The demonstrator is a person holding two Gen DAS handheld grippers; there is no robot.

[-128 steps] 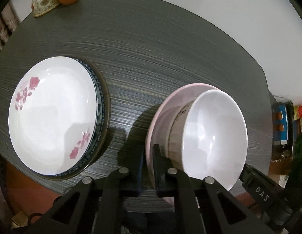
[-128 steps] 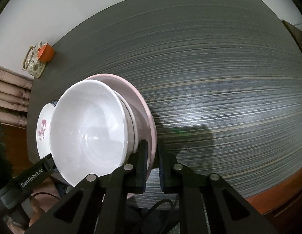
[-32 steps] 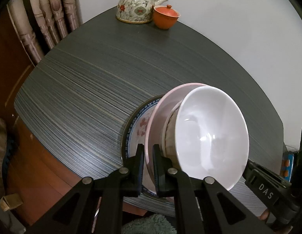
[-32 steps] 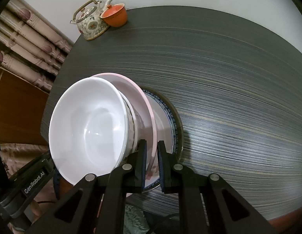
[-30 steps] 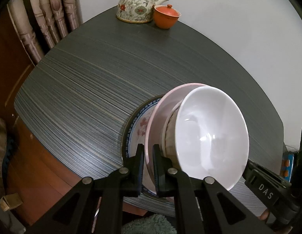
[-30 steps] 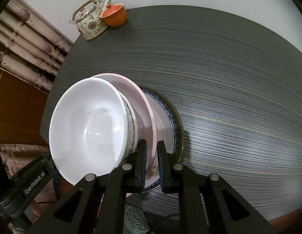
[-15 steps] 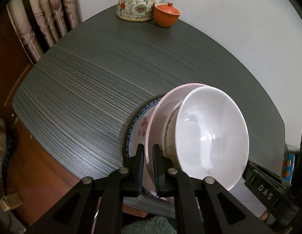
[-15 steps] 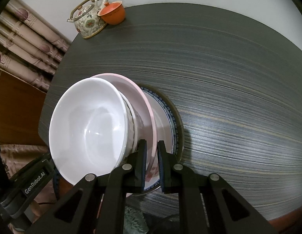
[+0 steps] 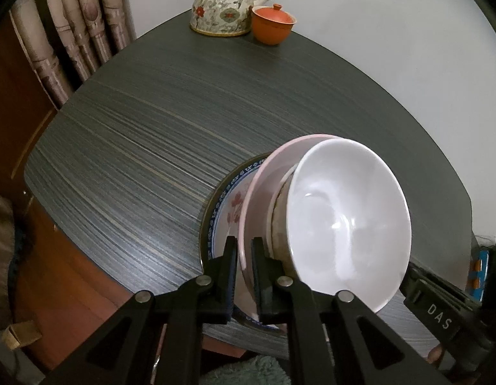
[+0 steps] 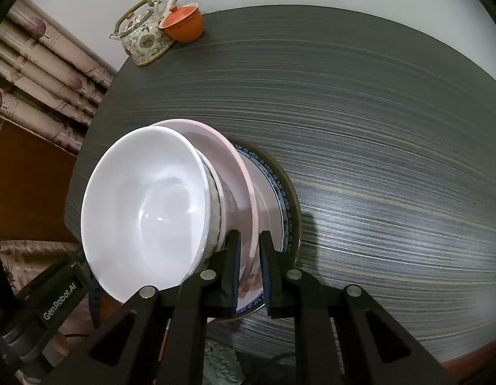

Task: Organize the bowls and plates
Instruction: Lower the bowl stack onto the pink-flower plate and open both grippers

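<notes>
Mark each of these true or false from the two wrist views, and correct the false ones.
1. The white bowl sits on the pink plate. True.
2. The pink plate lies directly on bare table. False: a white flowered plate and a blue-rimmed plate lie beneath it.
3. The left gripper and right gripper straddle the pink plate's rim. True.
4. The teapot stands alone. False: an orange lidded cup is beside it.
5. The stack sits mid-table. False: it is near the table edge.
</notes>
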